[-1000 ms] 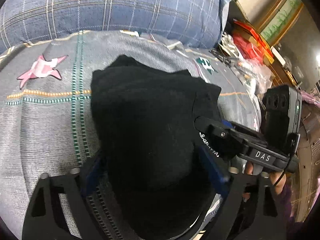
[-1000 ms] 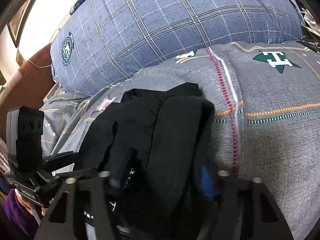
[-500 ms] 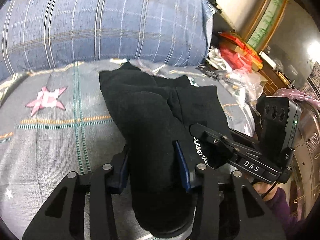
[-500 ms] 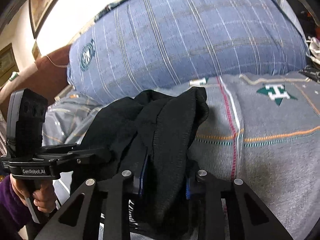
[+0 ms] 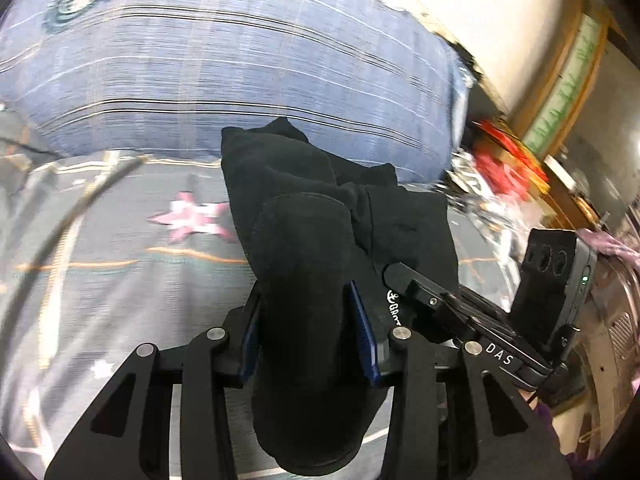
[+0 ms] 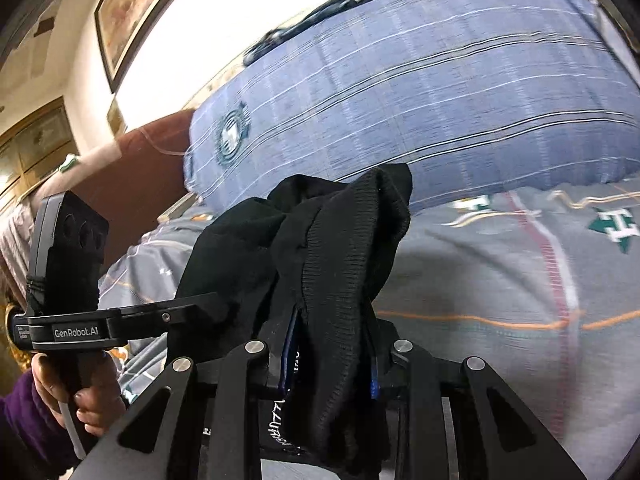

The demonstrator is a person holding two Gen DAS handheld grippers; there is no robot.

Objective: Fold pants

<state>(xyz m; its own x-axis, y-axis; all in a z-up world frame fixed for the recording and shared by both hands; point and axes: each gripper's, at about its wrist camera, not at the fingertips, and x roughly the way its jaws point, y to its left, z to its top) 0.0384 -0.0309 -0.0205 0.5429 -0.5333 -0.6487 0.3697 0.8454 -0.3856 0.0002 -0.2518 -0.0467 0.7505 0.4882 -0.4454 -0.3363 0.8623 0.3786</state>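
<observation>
The black pants (image 5: 304, 240) are bunched and lifted off the grey patterned bedspread (image 5: 100, 280). My left gripper (image 5: 306, 336) is shut on a thick fold of them, blue pads pressing each side. My right gripper (image 6: 330, 360) is shut on the ribbed edge of the same pants (image 6: 340, 248). The two grippers are close side by side: the right one shows in the left wrist view (image 5: 480, 320), the left one in the right wrist view (image 6: 100, 320). The pants hang between them, above the bed.
A big blue plaid pillow (image 5: 240, 60) lies at the head of the bed, also in the right wrist view (image 6: 420, 100). Red packages and clutter (image 5: 504, 160) sit on the right beside the bed. A brown headboard (image 6: 132, 168) stands at the left.
Both grippers closed on the pants and lifted them up off the bedspread, tilting upward. The cloth went from lying flat to gathered and hanging.
</observation>
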